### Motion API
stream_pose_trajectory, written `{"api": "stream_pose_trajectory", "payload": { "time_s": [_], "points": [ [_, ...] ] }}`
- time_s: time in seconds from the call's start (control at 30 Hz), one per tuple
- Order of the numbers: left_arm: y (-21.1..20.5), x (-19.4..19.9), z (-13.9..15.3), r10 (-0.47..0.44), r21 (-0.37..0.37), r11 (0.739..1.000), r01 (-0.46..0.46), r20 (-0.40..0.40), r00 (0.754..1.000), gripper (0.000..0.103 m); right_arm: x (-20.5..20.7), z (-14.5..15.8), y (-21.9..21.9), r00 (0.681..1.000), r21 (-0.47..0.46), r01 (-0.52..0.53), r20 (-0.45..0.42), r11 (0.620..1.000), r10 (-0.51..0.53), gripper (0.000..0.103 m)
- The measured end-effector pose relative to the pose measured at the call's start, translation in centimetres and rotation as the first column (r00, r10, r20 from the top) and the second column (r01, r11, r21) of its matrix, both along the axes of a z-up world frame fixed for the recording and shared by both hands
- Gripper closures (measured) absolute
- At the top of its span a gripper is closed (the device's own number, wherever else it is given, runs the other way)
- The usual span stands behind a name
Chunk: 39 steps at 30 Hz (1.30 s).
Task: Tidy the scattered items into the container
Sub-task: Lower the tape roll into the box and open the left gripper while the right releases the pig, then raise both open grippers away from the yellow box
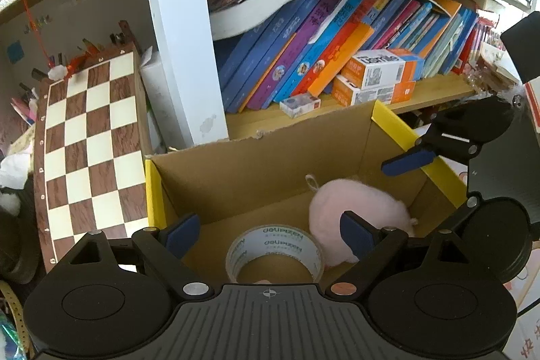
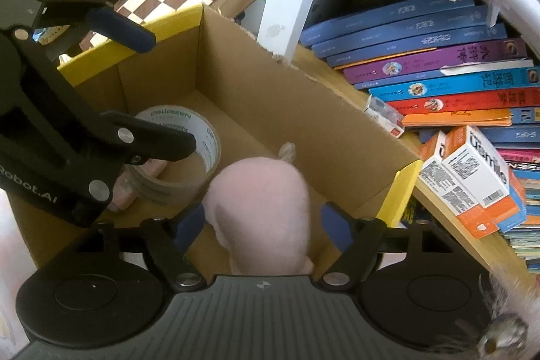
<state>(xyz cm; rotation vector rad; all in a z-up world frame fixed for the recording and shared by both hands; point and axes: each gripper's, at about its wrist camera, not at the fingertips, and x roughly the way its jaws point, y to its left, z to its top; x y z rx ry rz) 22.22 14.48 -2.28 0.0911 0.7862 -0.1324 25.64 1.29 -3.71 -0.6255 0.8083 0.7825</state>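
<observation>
Left wrist view: the tape roll (image 1: pixel 275 253) lies flat on the floor of the cardboard box (image 1: pixel 256 171), its near edge cut off by the camera body. The pink plush toy (image 1: pixel 357 218) lies just beside it to the right, partly hidden behind one blue fingertip. The left tongs (image 1: pixel 270 233) point down into the box, spread wide and holding nothing, the tape roll lying below the gap. The right tongs (image 1: pixel 408 162) reach in over the yellow-edged right wall; only one blue finger shows clearly, so their spread cannot be judged here. A chessboard (image 1: pixel 87 137) leans to the left of the box, and books (image 1: pixel 324 46) fill the shelf behind.

Right wrist view: the right tongs (image 2: pixel 263 223) hover over the box, spread wide, the plush toy directly between the fingers; whether the pads touch it is unclear. A small pink object (image 2: pixel 123 188) beside the tape roll is half covered by the left tongs, which enter from the left.
</observation>
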Motion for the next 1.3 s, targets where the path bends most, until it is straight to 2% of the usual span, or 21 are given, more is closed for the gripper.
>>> {"api": "stream_pose_trajectory", "payload": {
  "time_s": [0.37, 0.83, 1.17, 1.3],
  "points": [
    [-0.4, -2.5, 2.6, 0.011, -0.002, 1.000, -0.011, 0.052, 0.999, 0.011, -2.3, 3.1, -1.5, 0.999, 0.053, 0.009, 0.042, 0.999, -0.011, 0.024],
    [-2.7, -9.7, 6.9, 0.002, -0.011, 1.000, 0.000, 0.144, 0.990, 0.011, -8.5, 8.2, -5.6, 0.993, 0.150, 0.034, 0.104, 0.988, -0.050, 0.024],
    [-5.0, -14.4, 6.8, 0.018, -0.098, 0.995, -0.004, 0.139, 0.990, 0.010, -13.0, 9.2, -9.5, 0.988, 0.207, 0.100, 0.097, 0.973, -0.122, 0.024],
    [-5.9, -15.8, 6.3, 0.022, -0.105, 0.994, -0.009, 0.127, 0.992, 0.010, -14.4, 8.8, -11.4, 0.982, 0.221, 0.146, 0.085, 0.964, -0.168, 0.024]
  ]
}}
